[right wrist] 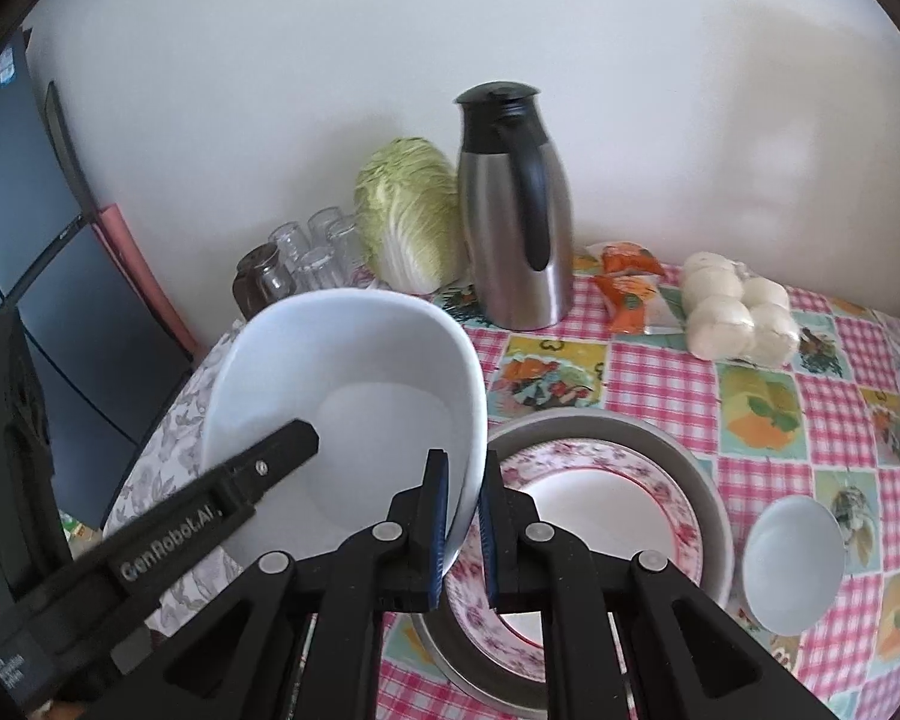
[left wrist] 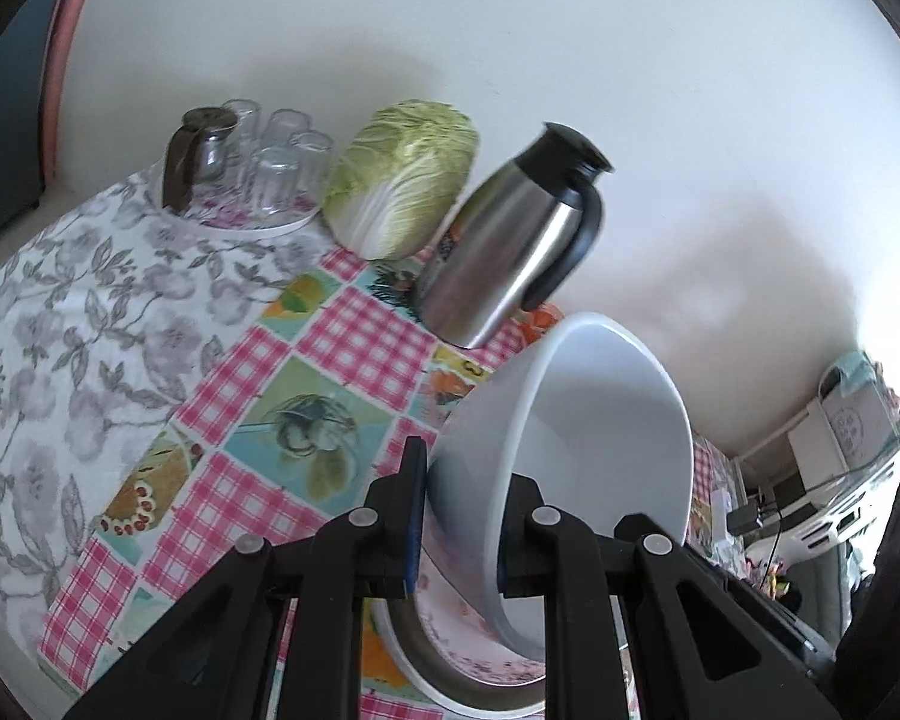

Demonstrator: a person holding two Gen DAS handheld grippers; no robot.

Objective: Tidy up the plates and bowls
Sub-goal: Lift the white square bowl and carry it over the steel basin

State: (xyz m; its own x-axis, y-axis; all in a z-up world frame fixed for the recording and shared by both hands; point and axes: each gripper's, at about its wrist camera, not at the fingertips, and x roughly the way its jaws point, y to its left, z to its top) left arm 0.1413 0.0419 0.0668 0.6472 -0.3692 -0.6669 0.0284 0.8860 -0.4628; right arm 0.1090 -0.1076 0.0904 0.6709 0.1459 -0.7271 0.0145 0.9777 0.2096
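Above floral plate, both grippers clamp big white bowl rim

Bagged white buns, perhaps; bowl hides glasses.

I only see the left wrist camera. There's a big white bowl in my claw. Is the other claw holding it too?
Observer: Yes. The right claw pinches the big white bowl on its rim, on the opposite side from the left claw.
Operator: What's under the bowl? I just see a bit of a plate.
Observer: A flowery plate sits inside a grey metal dish, on the checked tablecloth.
Operator: Are there more bowls?
Observer: One small white bowl sits on the cloth to the right of that dish.
Operator: Any food I can't see?
Observer: A bag of white buns lies to the right of the steel jug.
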